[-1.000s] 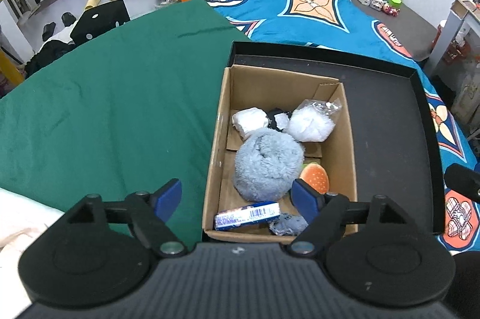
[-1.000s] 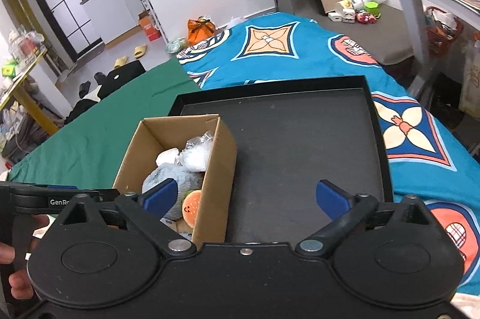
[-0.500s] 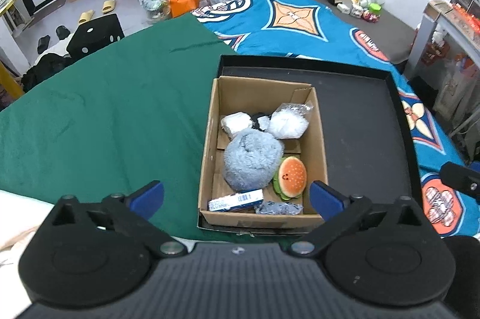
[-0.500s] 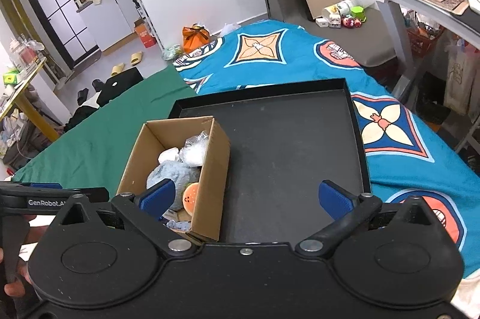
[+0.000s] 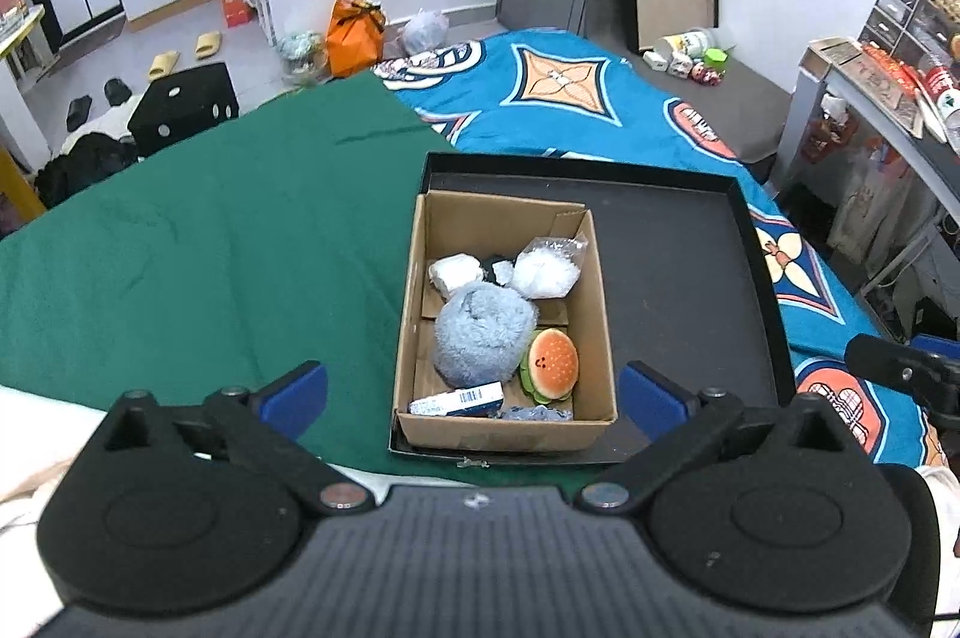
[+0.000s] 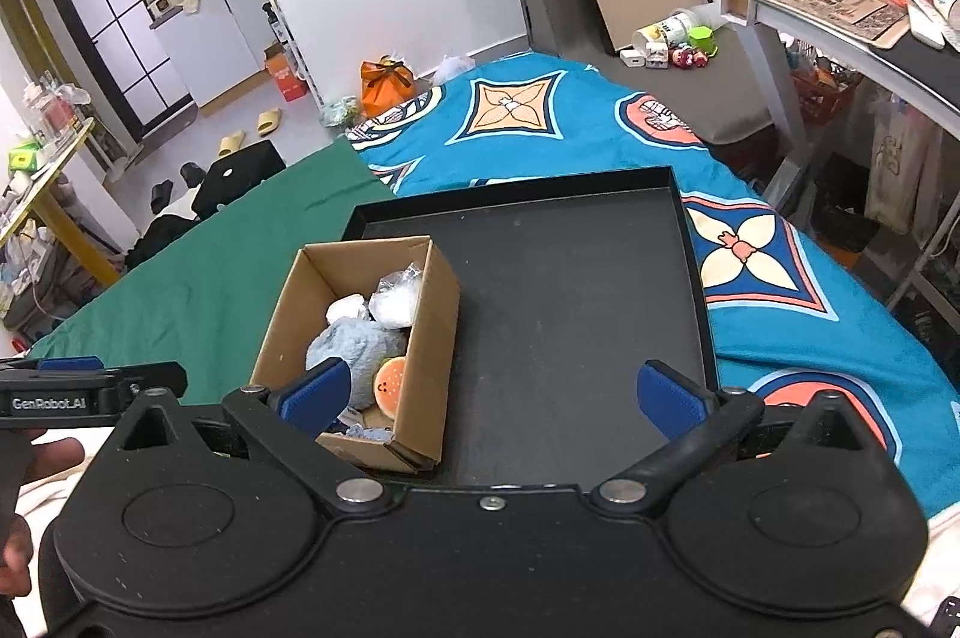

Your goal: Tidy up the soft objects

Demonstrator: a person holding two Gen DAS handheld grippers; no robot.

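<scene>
A cardboard box (image 5: 591, 272) stands in the left part of a black tray (image 5: 678, 278). Inside lie a fluffy grey-blue plush (image 5: 483, 332), a burger plush (image 5: 549, 365), a white wad (image 5: 453, 272), a clear bag of white stuffing (image 5: 546, 269), a blue packet (image 5: 456, 401) and a grey scrap (image 5: 534, 413). My left gripper (image 5: 474, 395) hovers open above the box's near end, holding nothing. My right gripper (image 6: 489, 398) is open and empty over the tray (image 6: 570, 290), beside the box (image 6: 426, 332); the burger plush (image 6: 390, 383) and the grey plush (image 6: 351, 347) show there too.
The tray rests on a bed with a green cloth (image 5: 180, 266) to the left and a blue patterned blanket (image 5: 570, 98) beyond and to the right. A desk (image 6: 840, 8) stands at the right. Shoes, a stool and bags lie on the floor behind.
The left gripper's jaws have spread wider and it has risen and drawn back from the box; the burger plush now lies free in the box. The right gripper has also lifted and backed off a little.
</scene>
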